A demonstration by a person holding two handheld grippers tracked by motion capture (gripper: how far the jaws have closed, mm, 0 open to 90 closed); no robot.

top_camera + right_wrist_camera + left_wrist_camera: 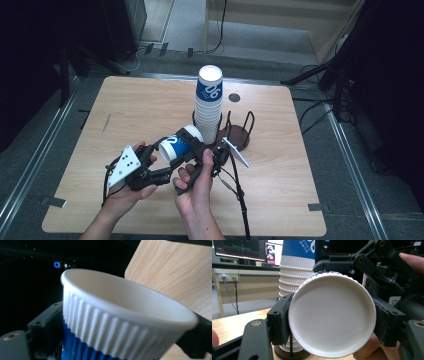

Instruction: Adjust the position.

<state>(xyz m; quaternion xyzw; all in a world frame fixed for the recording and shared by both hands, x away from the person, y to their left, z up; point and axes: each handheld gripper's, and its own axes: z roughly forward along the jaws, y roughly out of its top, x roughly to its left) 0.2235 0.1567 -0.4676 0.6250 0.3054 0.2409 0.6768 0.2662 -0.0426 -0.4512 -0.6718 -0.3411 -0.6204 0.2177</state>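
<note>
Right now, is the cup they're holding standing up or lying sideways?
Sideways. The held cup lies on its side between both hand-held grippers, unlike the upright cup stack.

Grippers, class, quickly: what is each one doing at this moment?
Left gripper: shut on the base end of the blue-and-white ribbed paper cup.
Right gripper: shut on the same cup, near its rim.

My left claw [150,167] is black with a white dotted triangular plate; my right claw [197,150] is black too, with a grey plate and trailing black cable. Forearms bare, no sleeves.
</note>
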